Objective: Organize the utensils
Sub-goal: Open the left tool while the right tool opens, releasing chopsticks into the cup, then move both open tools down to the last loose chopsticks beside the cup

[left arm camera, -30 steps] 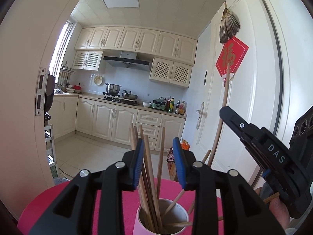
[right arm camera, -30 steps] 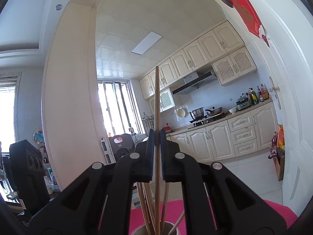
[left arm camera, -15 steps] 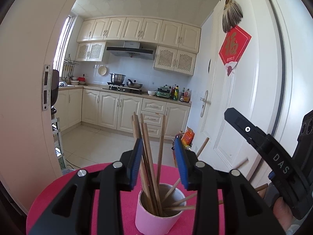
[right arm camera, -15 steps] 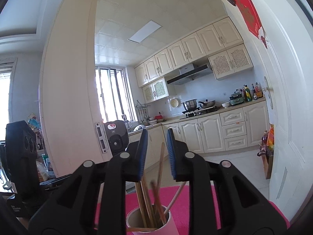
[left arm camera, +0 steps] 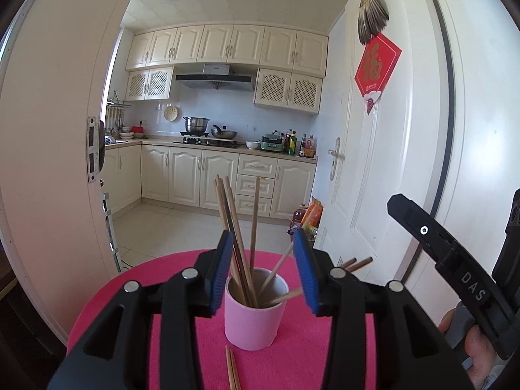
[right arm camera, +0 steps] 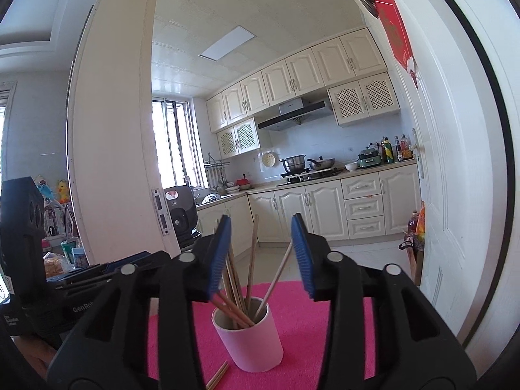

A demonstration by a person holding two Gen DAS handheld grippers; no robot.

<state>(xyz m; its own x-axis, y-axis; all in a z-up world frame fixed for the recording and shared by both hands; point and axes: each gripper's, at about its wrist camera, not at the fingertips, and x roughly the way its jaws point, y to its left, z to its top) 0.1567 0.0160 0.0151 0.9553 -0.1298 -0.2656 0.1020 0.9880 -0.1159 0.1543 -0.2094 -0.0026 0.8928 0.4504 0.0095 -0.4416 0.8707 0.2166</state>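
Note:
A pink cup (left arm camera: 252, 325) (right arm camera: 250, 341) stands upright on a round pink table (left arm camera: 182, 334) (right arm camera: 312, 325) and holds several wooden chopsticks (left arm camera: 235, 227) (right arm camera: 250, 260). Two loose chopsticks (left arm camera: 232, 372) (right arm camera: 217, 376) lie on the mat in front of the cup. My left gripper (left arm camera: 263, 266) hovers short of the cup, jaws opening, blue pads clear of everything. My right gripper (right arm camera: 261, 253) is also back from the cup, jaws opening with nothing between them. The right gripper's black body (left arm camera: 455, 266) shows at the right of the left wrist view, with a hand below it.
A white door (left arm camera: 390, 162) with a red paper hanging (left arm camera: 377, 68) stands close on the right of the table. A cream door frame (left arm camera: 55, 162) is on the left. Beyond lies a kitchen with cabinets (left arm camera: 201, 178); bottles and bags (left arm camera: 307, 216) sit on the floor.
The right gripper let go of the single chopstick it held upright; that chopstick now rests in the cup. Both grippers widened and pulled back, so the whole cup shows.

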